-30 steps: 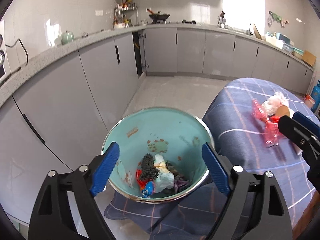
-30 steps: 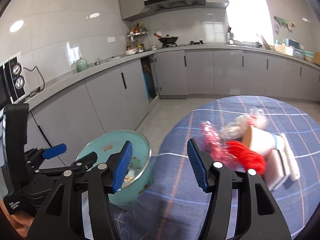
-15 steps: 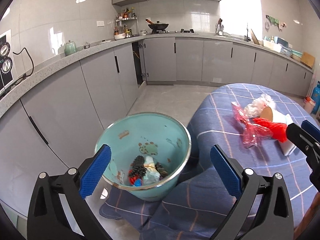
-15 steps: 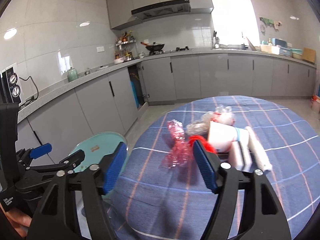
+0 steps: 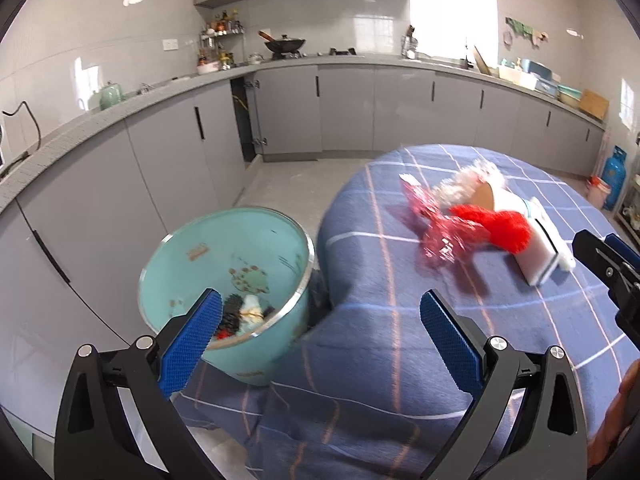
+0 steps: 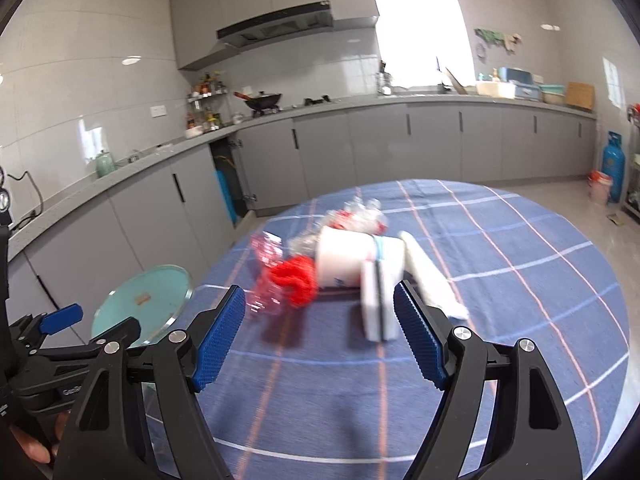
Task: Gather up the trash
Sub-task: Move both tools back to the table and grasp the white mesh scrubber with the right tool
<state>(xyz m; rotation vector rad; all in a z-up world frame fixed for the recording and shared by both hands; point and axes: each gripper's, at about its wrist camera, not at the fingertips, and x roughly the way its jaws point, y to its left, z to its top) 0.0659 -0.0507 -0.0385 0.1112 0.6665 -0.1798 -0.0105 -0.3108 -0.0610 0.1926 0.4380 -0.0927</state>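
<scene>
Left gripper point(image 5: 316, 320) jaws fully apart and empty above the bin point(image 5: 280, 344) and tablecloth point(image 5: 380, 320); right gripper point(image 6: 320, 332) jaws opening, empty, near the trash pile point(image 6: 344, 260).

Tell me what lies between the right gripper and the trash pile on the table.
Only bare blue checked tablecloth separates the right gripper, jaws opening and empty, from the trash pile; the right wrist view shows it.

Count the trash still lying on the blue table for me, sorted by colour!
Red: 1, fuzzy red clump
Pink: 1, crinkly wrapper
Clear: 1, crumpled plastic
White: 3, paper cup, flat pad, long roll
Total: 6
</scene>
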